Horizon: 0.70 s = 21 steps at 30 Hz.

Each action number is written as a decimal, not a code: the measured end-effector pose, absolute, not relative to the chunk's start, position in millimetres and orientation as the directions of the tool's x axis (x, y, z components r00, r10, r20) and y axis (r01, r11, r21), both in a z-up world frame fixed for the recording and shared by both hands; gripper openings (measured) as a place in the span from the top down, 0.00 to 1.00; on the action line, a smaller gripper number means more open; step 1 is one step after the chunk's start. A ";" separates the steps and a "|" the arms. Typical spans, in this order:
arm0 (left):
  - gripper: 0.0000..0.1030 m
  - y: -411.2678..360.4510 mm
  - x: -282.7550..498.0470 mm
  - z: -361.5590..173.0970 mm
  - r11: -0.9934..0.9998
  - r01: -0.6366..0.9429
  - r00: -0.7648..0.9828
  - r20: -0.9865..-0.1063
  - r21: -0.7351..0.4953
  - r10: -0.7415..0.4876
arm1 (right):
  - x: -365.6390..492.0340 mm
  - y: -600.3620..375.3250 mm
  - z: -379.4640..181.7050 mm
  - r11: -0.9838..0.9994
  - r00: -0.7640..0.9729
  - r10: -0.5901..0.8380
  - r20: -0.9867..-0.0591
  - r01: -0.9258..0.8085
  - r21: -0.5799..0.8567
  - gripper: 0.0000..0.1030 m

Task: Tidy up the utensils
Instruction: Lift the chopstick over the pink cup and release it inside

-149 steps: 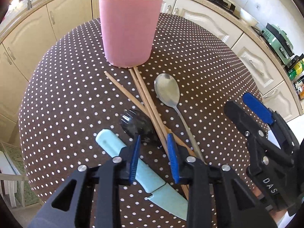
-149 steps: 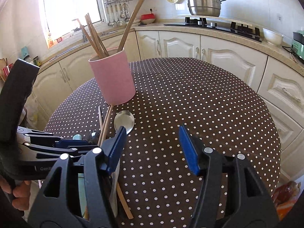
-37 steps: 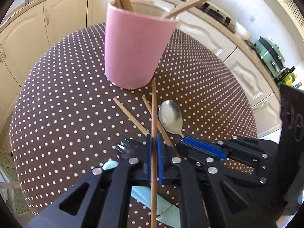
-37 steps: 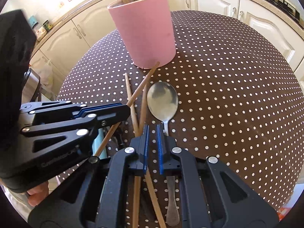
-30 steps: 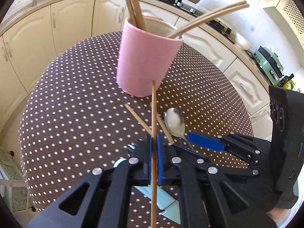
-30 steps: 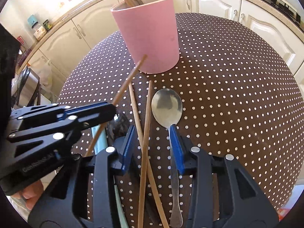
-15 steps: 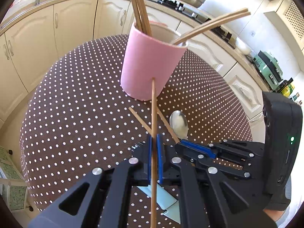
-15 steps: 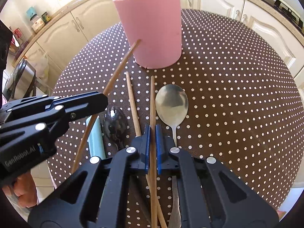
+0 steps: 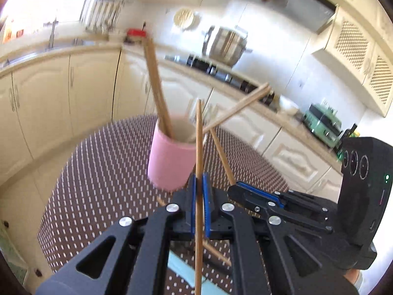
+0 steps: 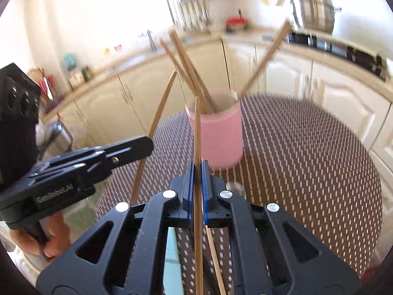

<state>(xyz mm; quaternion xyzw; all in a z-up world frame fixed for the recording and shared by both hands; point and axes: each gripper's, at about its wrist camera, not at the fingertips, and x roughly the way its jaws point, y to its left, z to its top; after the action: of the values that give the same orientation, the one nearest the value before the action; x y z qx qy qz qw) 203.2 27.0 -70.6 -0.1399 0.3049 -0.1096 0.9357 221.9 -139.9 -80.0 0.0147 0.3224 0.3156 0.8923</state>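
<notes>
Two chopsticks were off the dotted table (image 10: 307,147), against one half a second before: left gripper (image 9: 199,186) stayed clamped on its chopstick (image 9: 198,147), right gripper (image 10: 196,172) on another (image 10: 196,127). Frame centre, pink cup (image 10: 218,135) sat smaller.

- You hold one wooden chopstick (image 9: 199,162) in each gripper, tips raised toward the pink cup (image 9: 170,163).
- More chopsticks (image 10: 189,73) stand in it, leaning.

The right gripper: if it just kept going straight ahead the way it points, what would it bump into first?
Most likely the pink cup, dead ahead of the right gripper; the chopstick it clamps would probably touch first, though depth is hard to judge.
</notes>
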 end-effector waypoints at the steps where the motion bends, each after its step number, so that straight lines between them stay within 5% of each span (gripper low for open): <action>1: 0.95 27.8 202.8 -63.2 0.935 0.131 0.808 -0.511 -0.330 -0.294 | 221.1 -141.2 -75.0 0.795 0.610 0.586 -0.533 -0.560 0.233 0.94; 16: 0.95 27.9 254.1 -0.2 0.951 0.161 0.955 -0.202 -0.265 -0.218 | 276.7 -139.5 -21.9 0.792 0.796 0.594 -0.113 -0.555 0.255 0.94; 21: 0.95 25.0 277.9 6.0 0.956 0.145 0.974 -0.134 -0.254 -0.183 | 304.3 -137.4 -10.5 0.802 0.822 0.568 -0.044 -0.540 0.256 0.94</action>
<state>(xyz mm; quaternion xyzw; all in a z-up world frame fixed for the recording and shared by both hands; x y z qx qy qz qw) 277.9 25.0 6.0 -0.1220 0.0784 -0.0831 0.9859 304.3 -137.4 -10.5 0.1169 0.0593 0.2925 0.9472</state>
